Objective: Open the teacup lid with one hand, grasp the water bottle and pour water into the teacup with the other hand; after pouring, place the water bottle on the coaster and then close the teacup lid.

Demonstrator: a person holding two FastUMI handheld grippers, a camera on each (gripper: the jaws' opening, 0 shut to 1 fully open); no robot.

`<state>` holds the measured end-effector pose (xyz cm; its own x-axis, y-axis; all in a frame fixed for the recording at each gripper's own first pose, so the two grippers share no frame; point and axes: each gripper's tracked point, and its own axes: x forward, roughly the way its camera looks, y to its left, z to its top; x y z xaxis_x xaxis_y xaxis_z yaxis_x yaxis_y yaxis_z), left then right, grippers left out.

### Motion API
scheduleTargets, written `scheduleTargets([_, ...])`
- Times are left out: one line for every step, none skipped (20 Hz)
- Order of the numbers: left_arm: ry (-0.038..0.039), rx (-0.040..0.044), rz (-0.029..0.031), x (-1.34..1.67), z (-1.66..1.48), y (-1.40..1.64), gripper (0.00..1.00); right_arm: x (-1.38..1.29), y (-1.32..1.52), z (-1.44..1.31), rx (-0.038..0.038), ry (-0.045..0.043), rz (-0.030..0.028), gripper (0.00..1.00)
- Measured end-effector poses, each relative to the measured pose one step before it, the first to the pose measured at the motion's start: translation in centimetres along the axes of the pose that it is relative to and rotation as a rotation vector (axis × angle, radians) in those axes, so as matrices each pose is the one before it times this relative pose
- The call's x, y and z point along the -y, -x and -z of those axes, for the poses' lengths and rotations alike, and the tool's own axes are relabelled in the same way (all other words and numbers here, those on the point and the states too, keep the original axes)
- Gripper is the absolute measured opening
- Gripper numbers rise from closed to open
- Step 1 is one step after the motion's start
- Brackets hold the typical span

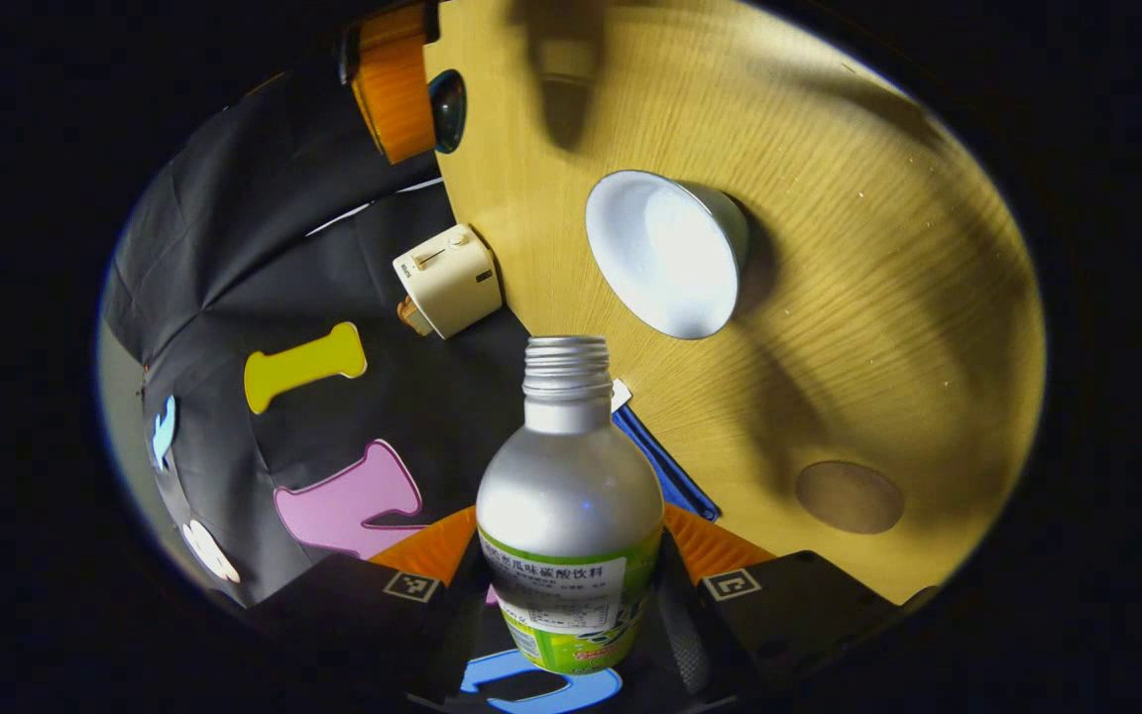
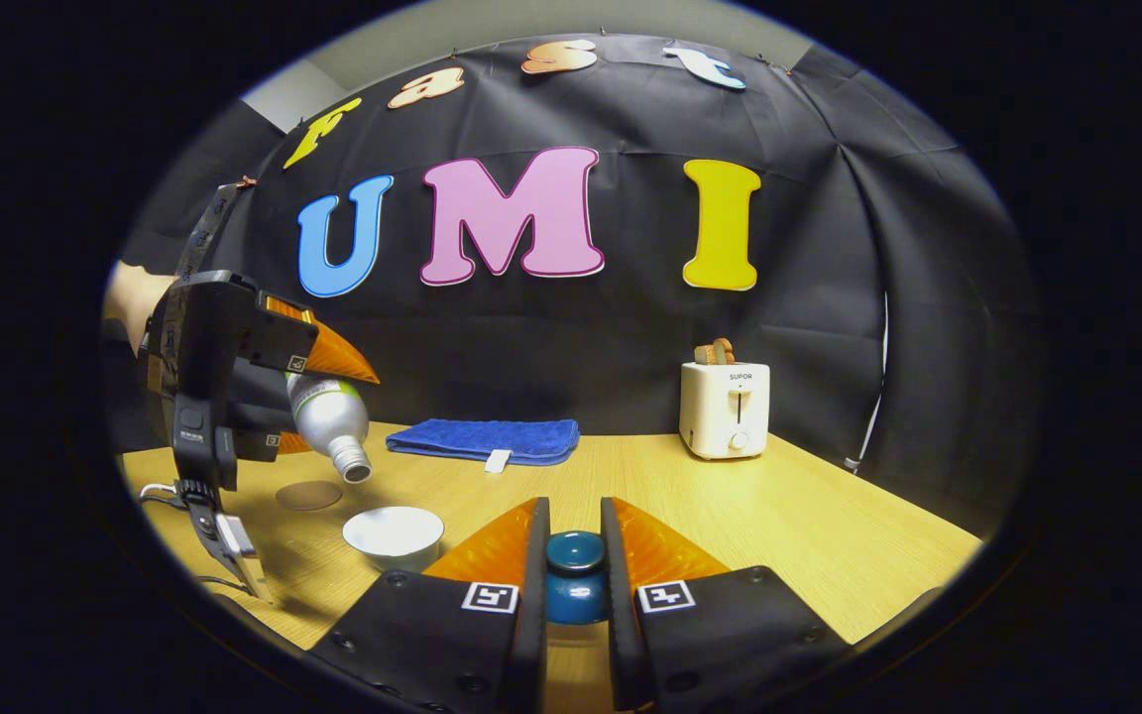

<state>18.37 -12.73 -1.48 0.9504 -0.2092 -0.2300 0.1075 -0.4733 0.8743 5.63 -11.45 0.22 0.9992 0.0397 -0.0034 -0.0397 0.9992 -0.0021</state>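
Note:
My left gripper [image 1: 571, 543] is shut on a silver water bottle [image 1: 568, 486] with a green label and an uncapped threaded neck. In the right gripper view the bottle [image 2: 330, 416] is tilted in the left gripper [image 2: 318, 382], its mouth aimed down just above and left of the cup. The white teacup [image 1: 665, 253] [image 2: 393, 534] stands open on the wooden table. My right gripper [image 2: 574, 516] is shut on the dark teal teacup lid [image 2: 574, 585], held near the table's front; this gripper [image 1: 398, 89] and the lid [image 1: 449, 109] also appear in the left gripper view. A round brown coaster [image 1: 849, 496] [image 2: 308, 494] lies beside the cup.
A folded blue towel [image 2: 482, 439] [image 1: 670, 471] lies at the back of the table [image 2: 829, 535]. A cream toaster [image 2: 725, 409] [image 1: 447, 281] with toast in it stands at the back right. A hand [image 2: 135, 297] holds the left gripper.

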Motion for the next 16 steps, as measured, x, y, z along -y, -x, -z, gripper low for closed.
scheduleTargets([0.06560, 0.00224, -0.01603, -0.069, 0.050, 0.237, 0.81, 0.170, 0.018, -0.019, 0.00211, -0.00151, 0.00942, 0.29])
scheduleTargets([0.08646, -0.00004, -0.01910, -0.029, 0.137, 0.332, 0.81, 0.158, -0.045, -0.020, -0.00052, 0.00058, 0.00592, 0.29])
scheduleTargets([0.10864, -0.00753, -0.01576, -0.058, 0.377, 0.322, 0.81, -0.070, 0.048, -0.008, 0.00052, 0.00042, -0.00015, 0.29])
scheduleTargets([0.09117, -0.00736, -0.00958, 0.031, 0.224, 0.351, 0.81, -0.016, -0.045, 0.030, -0.00016, -0.00043, 0.00017, 0.29])
scheduleTargets([0.09666, -0.00117, -0.01403, -0.250, 0.432, 0.825, 0.80, 0.028, 0.004, -0.012, 0.00007, 0.00025, -0.00031, 0.29])
scheduleTargets([0.09709, -0.00137, -0.02361, -0.434, 0.177, 0.264, 0.81, -0.019, -0.006, -0.011, -0.00037, -0.00043, 0.00015, 0.29])
scheduleTargets([0.08590, -0.00939, -0.02901, -0.653, 0.512, 0.095, 0.80, 0.010, 0.019, -0.015, 0.00038, 0.00033, -0.00010, 0.29])
scheduleTargets([0.09216, -0.01036, -0.02753, -0.508, 0.587, 0.412, 0.80, 0.005, 0.011, 0.017, -0.00025, -0.00035, 0.00015, 0.29])
scheduleTargets([0.09769, -0.00850, -0.02379, -0.759, 0.944, 0.500, 0.80, -0.001, 0.042, 0.006, 0.00008, 0.00012, -0.00012, 0.29])
scheduleTargets([0.10721, -0.00014, -0.01906, -0.412, 0.343, 0.364, 0.80, 0.002, -0.056, -0.024, -0.00029, -0.00030, 0.00007, 0.29])
scheduleTargets([0.11787, -0.00003, -0.00579, -0.224, 0.345, 0.037, 0.80, -0.029, -0.019, -0.002, 0.00027, 0.00020, -0.00009, 0.29])
scheduleTargets([0.11296, -0.00236, -0.01036, -0.138, 0.303, -0.218, 0.80, -0.001, 0.024, 0.014, -0.00025, -0.00041, 0.00027, 0.29])
scheduleTargets([0.10408, -0.00365, -0.01492, -0.193, 0.375, -0.709, 0.79, 0.020, 0.011, 0.020, 0.00027, 0.00025, 0.00013, 0.29])
scheduleTargets([0.09713, 0.00160, -0.02278, -0.206, 0.393, -0.488, 0.80, -0.005, -0.006, -0.023, -0.00011, -0.00018, 0.00019, 0.29])
scheduleTargets([0.09681, 0.00032, -0.01984, 0.046, 0.859, -0.576, 0.79, 0.000, 0.023, 0.003, 0.00011, 0.00009, 0.00005, 0.29])
scheduleTargets([0.09823, 0.00836, -0.00633, 0.348, 0.469, -0.507, 0.79, 0.001, 0.001, 0.026, -0.00043, 0.00036, -0.00030, 0.29])
